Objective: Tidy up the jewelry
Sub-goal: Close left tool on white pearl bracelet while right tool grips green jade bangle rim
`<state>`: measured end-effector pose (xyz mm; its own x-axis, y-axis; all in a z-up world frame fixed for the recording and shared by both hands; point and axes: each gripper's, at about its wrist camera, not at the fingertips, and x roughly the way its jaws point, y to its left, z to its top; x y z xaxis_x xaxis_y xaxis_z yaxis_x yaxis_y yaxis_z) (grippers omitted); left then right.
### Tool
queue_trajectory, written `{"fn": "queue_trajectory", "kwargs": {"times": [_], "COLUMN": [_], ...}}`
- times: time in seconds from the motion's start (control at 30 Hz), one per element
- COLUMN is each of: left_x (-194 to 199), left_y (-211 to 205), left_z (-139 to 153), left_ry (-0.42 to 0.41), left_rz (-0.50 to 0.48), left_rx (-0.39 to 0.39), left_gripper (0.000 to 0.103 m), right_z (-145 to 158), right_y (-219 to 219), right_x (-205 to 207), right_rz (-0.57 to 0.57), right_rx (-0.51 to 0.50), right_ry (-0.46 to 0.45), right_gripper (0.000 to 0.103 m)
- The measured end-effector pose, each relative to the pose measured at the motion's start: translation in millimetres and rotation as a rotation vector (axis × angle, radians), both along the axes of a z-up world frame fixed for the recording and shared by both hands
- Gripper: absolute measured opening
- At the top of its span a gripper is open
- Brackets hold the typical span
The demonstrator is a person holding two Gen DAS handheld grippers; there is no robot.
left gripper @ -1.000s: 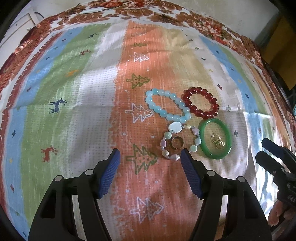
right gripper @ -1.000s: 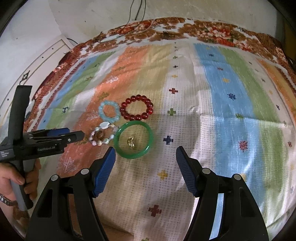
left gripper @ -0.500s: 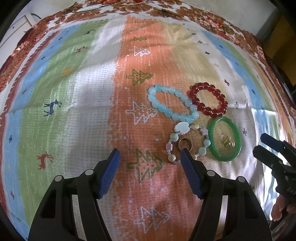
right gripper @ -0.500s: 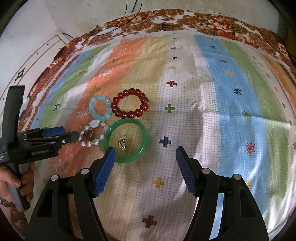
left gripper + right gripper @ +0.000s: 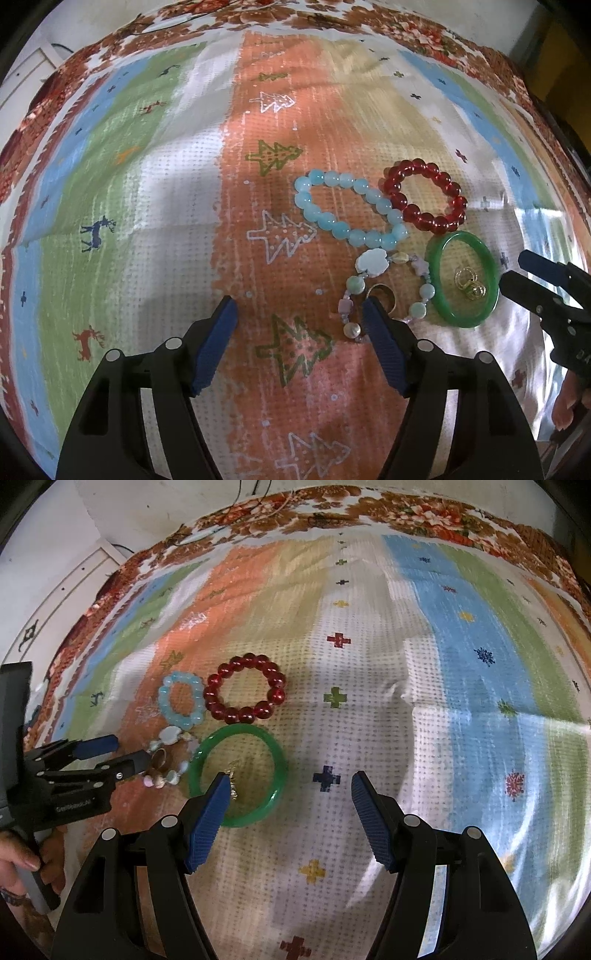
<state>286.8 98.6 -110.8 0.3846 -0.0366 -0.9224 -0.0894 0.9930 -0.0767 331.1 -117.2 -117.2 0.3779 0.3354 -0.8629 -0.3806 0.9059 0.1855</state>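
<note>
A striped cloth [image 5: 155, 192] carries the jewelry at three o'clock in the left wrist view. The green bangle [image 5: 489, 264] rings gold earrings [image 5: 469, 282]; a mixed-bead bracelet [image 5: 373, 264] encircles a ring [image 5: 382, 291]. The left gripper [image 5: 299, 314], jaws opening, and the right gripper [image 5: 288, 786], agape, hold nothing.

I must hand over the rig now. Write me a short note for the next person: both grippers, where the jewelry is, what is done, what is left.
Left gripper: jaws opening, nothing between them, low beside the mixed-bead bracelet.
Right gripper: open, empty, beside the green bangle.
Jewelry: one cluster on the patterned cloth. Pale blue bracelet next to the red bead bracelet; a ring inside the mixed-bead bracelet; small gold pieces inside the bangle.
Done: nothing sorted, as far as visible.
Left: all pieces still to organize.
</note>
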Motion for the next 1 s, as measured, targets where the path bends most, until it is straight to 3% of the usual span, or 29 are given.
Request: {"fn": "queue_trajectory", "kwargs": {"times": [0.37,0.5,0.7,0.83,0.93,1.0], "left_x": [2,2,1,0,0,0], "left_y": [-6,-6,-4,-4,-4,-3], "left_z": [-4,-3,-2,-2,-2,-1], "left_ry": [0.009,0.005,-0.003,0.002,0.008,0.009], "left_rz": [-0.029,-0.029,-0.032,-0.039,-0.039,-0.037], "left_rx": [0.055,0.075,0.074,0.059,0.048,0.042], "left_gripper": [0.07,0.061,0.032,0.009,0.009,0.009], "right_z": [-12,-14,-15,-16,-16,-15], "right_y": [7,13,12,12,10,10], "right_x": [10,7,6,4,4,4], "right_rz": [-0.006,0.018,0.025,0.043,0.046,0.046], "right_rx": [-0.032,-0.08,-0.127,-0.131,-0.115,-0.109], "right_ry": [0.023,0.006,-0.017,-0.03,-0.019,-0.018], "right_gripper": [0.067,0.067,0.046,0.023,0.009,0.008]}}
